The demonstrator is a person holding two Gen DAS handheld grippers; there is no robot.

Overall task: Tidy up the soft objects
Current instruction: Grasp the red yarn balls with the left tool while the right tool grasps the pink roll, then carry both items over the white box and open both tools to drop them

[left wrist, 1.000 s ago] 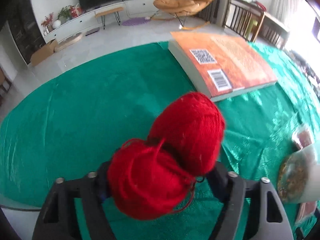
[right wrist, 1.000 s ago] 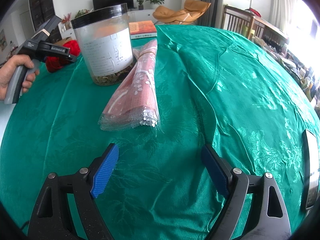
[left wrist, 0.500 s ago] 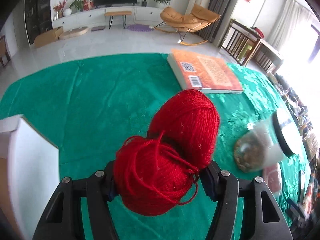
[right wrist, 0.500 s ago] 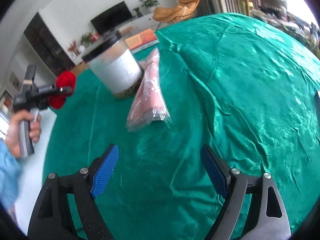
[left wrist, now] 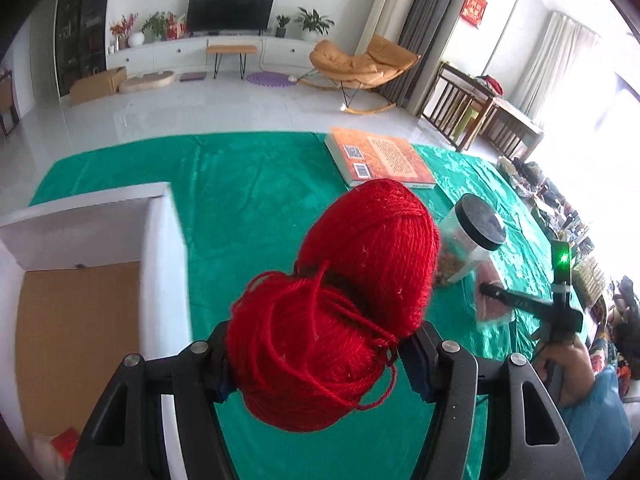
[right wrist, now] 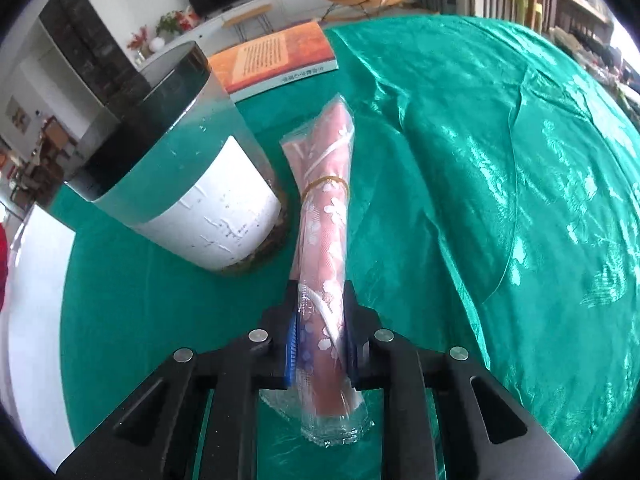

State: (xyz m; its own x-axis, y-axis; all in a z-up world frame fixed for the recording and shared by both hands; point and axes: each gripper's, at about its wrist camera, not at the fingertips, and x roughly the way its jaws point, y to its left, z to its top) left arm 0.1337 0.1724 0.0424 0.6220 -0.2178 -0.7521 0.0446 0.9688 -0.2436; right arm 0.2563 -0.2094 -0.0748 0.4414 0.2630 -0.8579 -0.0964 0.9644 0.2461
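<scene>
My left gripper [left wrist: 320, 364] is shut on a red ball of yarn [left wrist: 340, 300] and holds it above the green tablecloth, just right of a white cardboard box [left wrist: 160, 240] with a brown inside. My right gripper [right wrist: 322, 344] is shut on a pink floral cloth roll in a clear plastic bag [right wrist: 326, 216], which lies on the tablecloth beside a clear jar [right wrist: 192, 184]. The right gripper also shows in the left wrist view [left wrist: 532, 304], by the same pink roll [left wrist: 490, 292].
An orange book [left wrist: 380, 158] lies at the table's far side, also in the right wrist view [right wrist: 276, 56]. The black-lidded jar [left wrist: 468, 244] stands between the book and the pink roll. The white box's edge [right wrist: 36, 280] is at the left.
My left gripper has carried the yarn up and left to beside the white box. My right gripper has moved forward and closed on the pink cloth roll.
</scene>
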